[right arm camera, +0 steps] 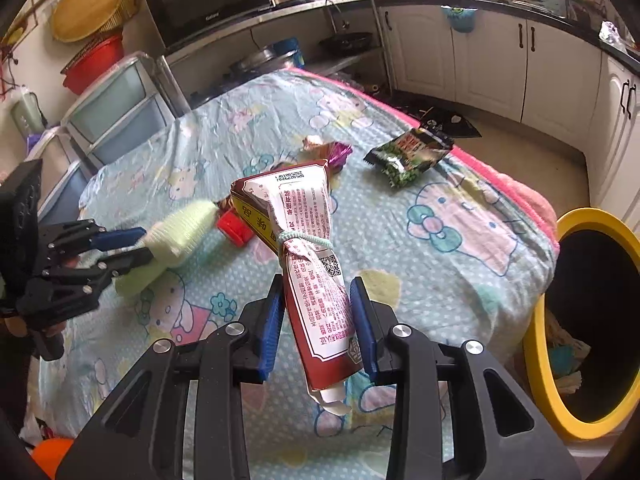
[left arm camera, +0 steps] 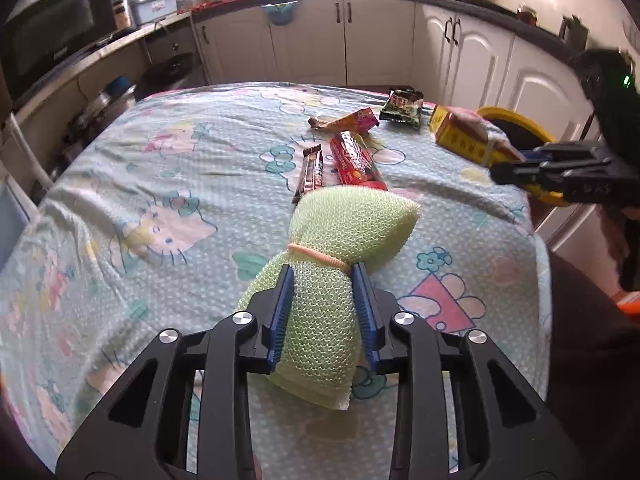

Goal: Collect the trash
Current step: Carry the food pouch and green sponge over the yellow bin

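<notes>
The left gripper [left arm camera: 322,280] is clenched on a pale green foam-net sleeve bundle [left arm camera: 344,232], its blue ribbed pads pressing both sides just below a peach elastic band [left arm camera: 316,256] that cinches the bundle's waist. The jaws stand narrow, filled by the foam. The bundle is off the cloth, its wider upper end flaring out beyond the fingertips.

The right gripper [right arm camera: 316,292] is likewise closed part-way, grasping a dark red and white snack packet with a yellow side panel [right arm camera: 304,232]. Its blue pads grip the lower part of the packet, below a pale green elastic band [right arm camera: 304,237] tied round it. The packet is held tilted over the near middle of the table. Its white back panel carries dense red print, a QR code and a stamped date line, too small to read.

Both sit over a table covered by a light blue cartoon-cat cloth [left arm camera: 160,200]. Left lying on it toward the far side are a red snack tube [left arm camera: 356,160], a dark brown bar wrapper [left arm camera: 310,172], a pink-and-orange foil wrapper [left arm camera: 352,121] and a green-and-black crisp bag [right arm camera: 408,152] with red lettering I cannot make out. A yellow-rimmed bin [right arm camera: 576,320] stands off the table's right edge, with some paper scraps inside. A black microwave [right arm camera: 208,4] on the far shelf bears a small white brand mark, illegible.
</notes>
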Demonstrator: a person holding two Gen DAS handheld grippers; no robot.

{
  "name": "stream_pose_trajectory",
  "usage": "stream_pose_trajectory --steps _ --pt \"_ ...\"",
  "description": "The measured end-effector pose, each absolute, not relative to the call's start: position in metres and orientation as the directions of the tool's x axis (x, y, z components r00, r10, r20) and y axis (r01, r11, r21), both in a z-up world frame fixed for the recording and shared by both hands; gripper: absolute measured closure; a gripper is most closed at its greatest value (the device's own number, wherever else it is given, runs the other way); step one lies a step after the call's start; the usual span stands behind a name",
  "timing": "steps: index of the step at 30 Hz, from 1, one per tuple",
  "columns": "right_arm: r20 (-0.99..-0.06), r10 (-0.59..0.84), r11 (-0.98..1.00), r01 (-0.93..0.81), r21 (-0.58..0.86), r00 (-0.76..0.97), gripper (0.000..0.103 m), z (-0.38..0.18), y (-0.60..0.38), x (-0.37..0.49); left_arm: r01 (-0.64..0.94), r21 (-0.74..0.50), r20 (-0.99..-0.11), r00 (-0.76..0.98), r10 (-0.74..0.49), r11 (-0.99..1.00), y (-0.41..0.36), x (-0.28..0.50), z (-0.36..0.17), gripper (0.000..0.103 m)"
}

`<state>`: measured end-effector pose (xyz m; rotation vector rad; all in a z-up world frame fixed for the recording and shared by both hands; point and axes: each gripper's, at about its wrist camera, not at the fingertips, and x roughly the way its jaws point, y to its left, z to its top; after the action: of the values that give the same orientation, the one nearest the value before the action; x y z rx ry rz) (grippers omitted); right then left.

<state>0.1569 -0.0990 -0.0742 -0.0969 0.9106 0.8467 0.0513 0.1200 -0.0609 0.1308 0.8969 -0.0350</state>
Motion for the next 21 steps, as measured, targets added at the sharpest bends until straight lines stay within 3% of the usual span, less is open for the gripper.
stream_pose_trajectory --steps 3,4,10,14,19,21 --pt "-0.715 0.617 0.682 -0.677 0.276 0.330 0.071 -0.067 -0.104 0.158 0.114 0.112 -0.792 0.610 0.019 0.987 0.117 0.062 -0.060 0.063" --pt "-0.710 0.620 0.683 -0.674 0.279 0.333 0.071 -0.065 -0.107 0.159 0.124 0.123 -0.799 0.601 0.024 0.985 0.116 0.064 -0.060 0.054" --pt "-0.677 0.640 0.695 -0.650 0.308 0.364 0.071 -0.049 -0.124 0.165 0.195 0.122 -0.852 0.523 0.003 0.973 0.117 0.083 -0.073 0.036" --pt "-0.648 0.646 0.709 -0.633 0.312 0.404 0.071 -0.035 -0.139 0.170 0.211 0.141 -0.871 0.491 0.020 0.967 0.112 0.085 -0.085 0.036" --pt "-0.606 0.636 0.738 -0.606 0.298 0.477 0.072 -0.014 -0.161 0.175 0.182 0.160 -0.863 0.503 0.047 0.970 0.107 0.080 -0.082 0.054" --pt "-0.594 0.627 0.750 -0.595 0.287 0.503 0.071 -0.009 -0.169 0.176 0.162 0.145 -0.852 0.522 0.040 0.976 0.105 0.078 -0.073 0.056"
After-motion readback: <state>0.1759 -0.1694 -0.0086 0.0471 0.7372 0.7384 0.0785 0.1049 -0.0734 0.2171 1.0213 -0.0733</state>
